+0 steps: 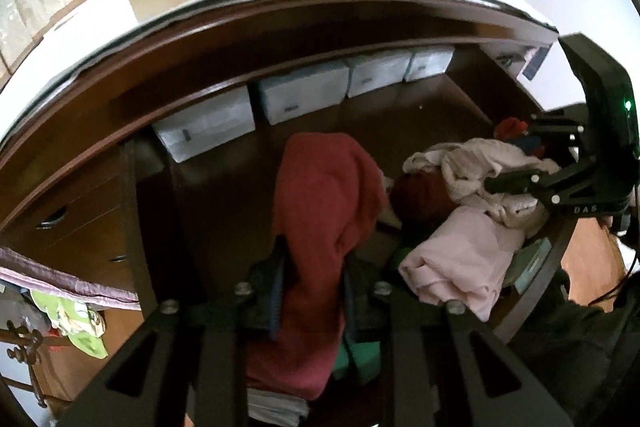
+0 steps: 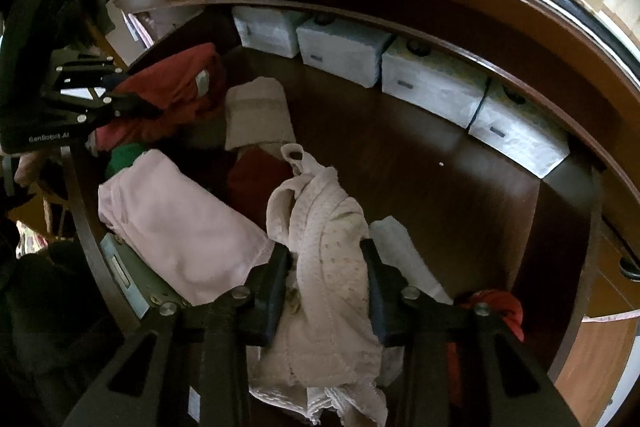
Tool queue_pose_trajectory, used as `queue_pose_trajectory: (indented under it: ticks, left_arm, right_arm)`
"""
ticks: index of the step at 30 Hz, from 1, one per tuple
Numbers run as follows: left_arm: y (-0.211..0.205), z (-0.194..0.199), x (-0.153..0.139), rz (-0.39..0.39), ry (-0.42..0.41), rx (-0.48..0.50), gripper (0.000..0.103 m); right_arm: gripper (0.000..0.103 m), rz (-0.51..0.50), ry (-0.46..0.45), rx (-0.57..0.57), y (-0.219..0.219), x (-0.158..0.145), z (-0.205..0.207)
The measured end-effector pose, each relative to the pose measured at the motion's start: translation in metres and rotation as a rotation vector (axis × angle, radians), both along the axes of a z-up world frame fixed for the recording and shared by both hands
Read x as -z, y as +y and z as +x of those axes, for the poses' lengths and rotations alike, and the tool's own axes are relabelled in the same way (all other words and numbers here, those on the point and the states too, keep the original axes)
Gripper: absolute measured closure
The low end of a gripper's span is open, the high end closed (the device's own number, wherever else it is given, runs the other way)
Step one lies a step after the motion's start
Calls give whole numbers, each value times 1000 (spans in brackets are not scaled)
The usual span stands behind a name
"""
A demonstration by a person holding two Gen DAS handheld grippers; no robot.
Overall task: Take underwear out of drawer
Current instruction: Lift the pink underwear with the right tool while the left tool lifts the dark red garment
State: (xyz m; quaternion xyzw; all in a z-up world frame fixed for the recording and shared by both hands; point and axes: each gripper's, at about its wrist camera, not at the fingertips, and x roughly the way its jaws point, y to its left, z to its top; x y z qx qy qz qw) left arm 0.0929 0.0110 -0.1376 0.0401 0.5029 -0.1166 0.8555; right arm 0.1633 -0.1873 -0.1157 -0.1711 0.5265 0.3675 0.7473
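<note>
Left wrist view: left gripper (image 1: 310, 291) clamps a soft red underwear piece (image 1: 324, 203) above the dark wooden drawer (image 1: 224, 195).
Right gripper (image 2: 325, 281) pinches crumpled, dotted cream knit underwear (image 2: 328, 259); folded pink cloth (image 2: 180, 231) lies alongside.

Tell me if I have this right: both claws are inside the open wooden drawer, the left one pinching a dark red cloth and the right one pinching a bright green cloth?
Only the colour is wrong. The right gripper pinches a cream, dotted knit garment, not a green one, as the right wrist view shows. The left gripper does pinch the dark red cloth, inside the open wooden drawer.
</note>
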Motion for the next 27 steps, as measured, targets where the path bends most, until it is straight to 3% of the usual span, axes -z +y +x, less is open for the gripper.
queue_pose_trajectory:
  ticks: [8, 16, 27]
  left_arm:
    - [9, -7, -13, -57, -78, -68, 83]
    - [10, -7, -14, -103, -102, -120, 83]
    - [4, -10, -27, -118, -169, -146, 83]
  right_arm:
    - [68, 61, -16, 50, -8, -3, -3]
    - [68, 124, -22, 102, -17, -4, -6]
    - [68, 207, -56, 133, -22, -10, -12]
